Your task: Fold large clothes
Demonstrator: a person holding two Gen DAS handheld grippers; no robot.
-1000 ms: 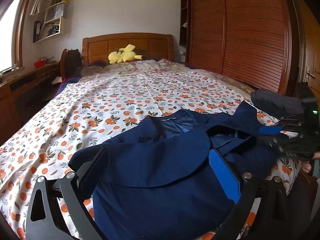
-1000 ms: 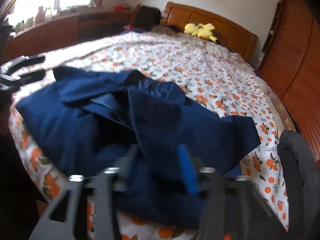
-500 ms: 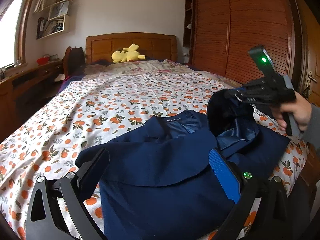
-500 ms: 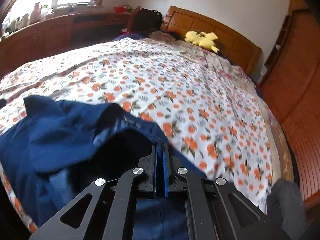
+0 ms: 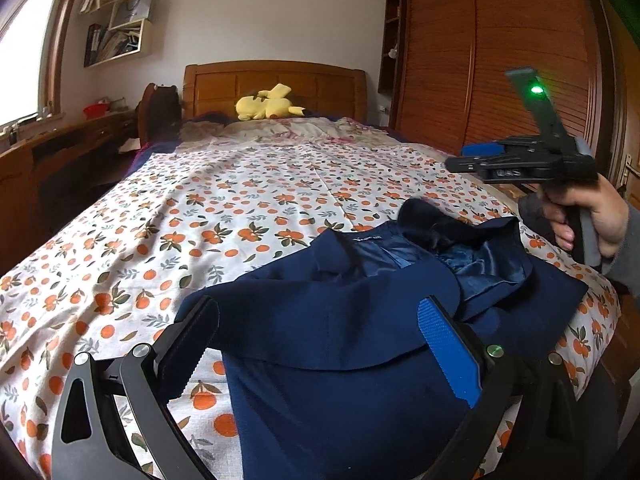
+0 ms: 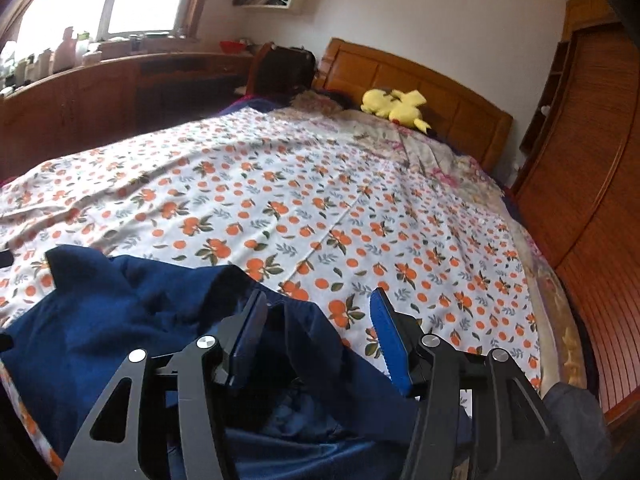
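Observation:
A navy blue jacket (image 5: 352,320) lies crumpled at the foot of the bed, its shiny lining showing near the collar; it also shows in the right wrist view (image 6: 120,320). My left gripper (image 5: 320,344) is open, its fingers spread low over the jacket's near part. My right gripper (image 6: 320,332) is open and empty, held above the jacket's right side. In the left wrist view the right gripper (image 5: 472,160) is raised in the hand, above the folded-over sleeve (image 5: 440,224).
The bed (image 5: 248,184) has a white sheet with orange print. A yellow plush toy (image 5: 266,106) lies by the wooden headboard. A wooden wardrobe (image 5: 500,60) stands on the right, a desk (image 6: 80,92) under the window on the left. A dark garment (image 6: 576,408) lies at the bed's right corner.
My right gripper was shut on the jacket's right part and lifted it. It has now opened, the cloth has dropped back folded over, and the gripper has risen clear. The left gripper stayed open.

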